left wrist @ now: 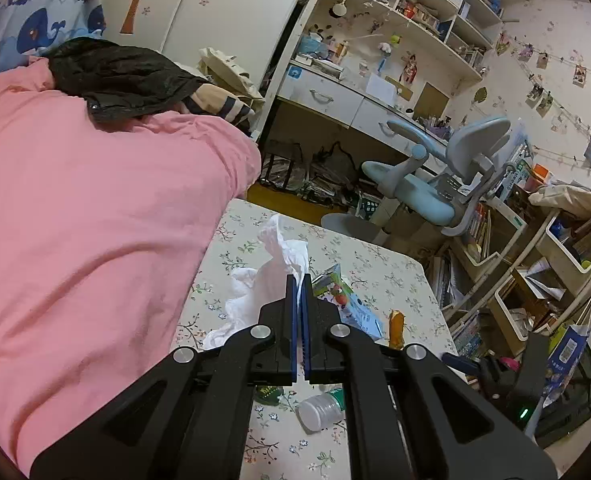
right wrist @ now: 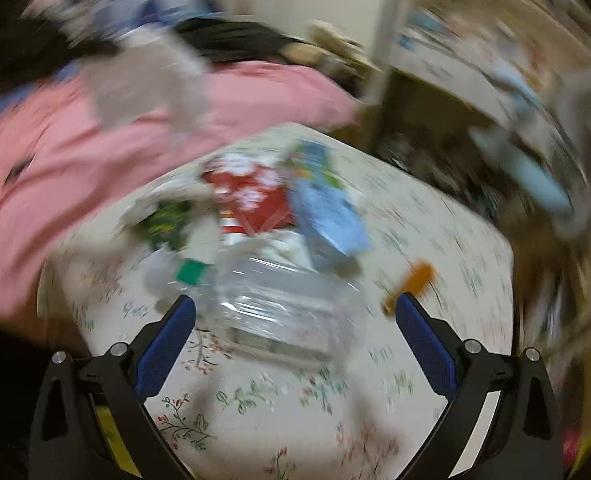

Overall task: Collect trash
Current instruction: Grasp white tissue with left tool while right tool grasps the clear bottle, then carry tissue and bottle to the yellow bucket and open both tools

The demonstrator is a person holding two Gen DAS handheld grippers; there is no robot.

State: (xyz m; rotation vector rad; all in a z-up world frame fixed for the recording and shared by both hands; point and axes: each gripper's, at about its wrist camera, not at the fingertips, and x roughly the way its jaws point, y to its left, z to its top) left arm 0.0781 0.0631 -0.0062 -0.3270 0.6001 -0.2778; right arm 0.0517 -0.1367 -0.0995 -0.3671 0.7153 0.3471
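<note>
A white tissue (left wrist: pixel 273 268) is pinched between the clenched left tongs (left wrist: pixel 298 280) and held above the floral surface (left wrist: pixel 391 276). The right tongs (right wrist: pixel 295 312) are spread wide, and a clear plastic bottle (right wrist: pixel 283 304) is seen, blurred, lying on the surface between their 2 fingers.

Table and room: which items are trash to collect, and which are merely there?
Trash: white tissue in the left gripper, plastic bottle, blue carton, red wrapper, orange wrapper.
Bystanders: pink quilt, blue chair, shelves.
</note>
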